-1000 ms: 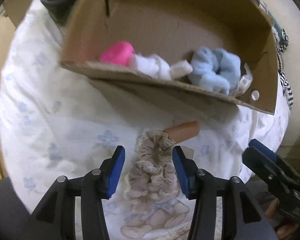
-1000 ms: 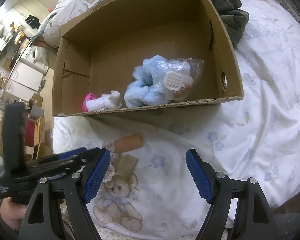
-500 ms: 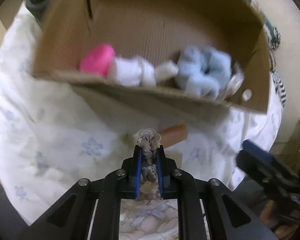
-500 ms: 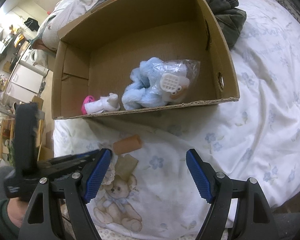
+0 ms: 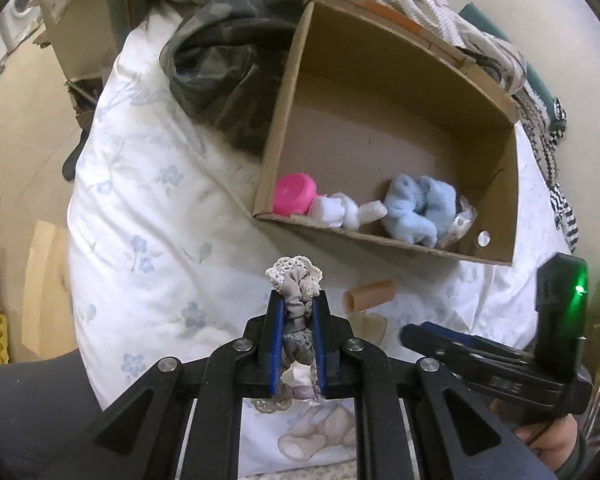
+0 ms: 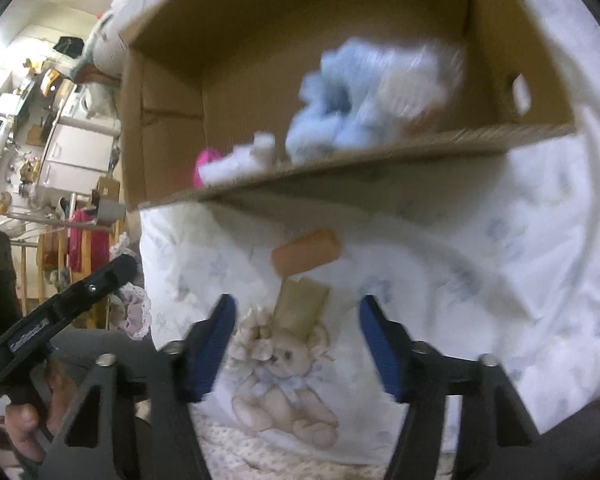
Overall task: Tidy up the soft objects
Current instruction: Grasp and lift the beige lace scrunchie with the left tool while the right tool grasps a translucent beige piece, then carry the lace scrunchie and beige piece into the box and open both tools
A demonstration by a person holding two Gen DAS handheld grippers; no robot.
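Lifted off the bedsheet [image 5: 148, 216], left claw [image 5: 298, 300] clamps the scrunchie [image 5: 296, 284], angled downward.

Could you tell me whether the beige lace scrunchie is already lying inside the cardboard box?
No, the scrunchie is pinched in the left gripper, on the near side of the cardboard box.

Soft, even indoor light fills my left view, and the cardboard box [image 5: 388, 136] there is sharp, casting a faint shadow on the sheet just below its near wall. My right view is smeared with motion blur; the box [image 6: 340, 80] and its contents are fuzzy. Both views bend and darken at their round edges. A window-bright glare sits far left of the box.
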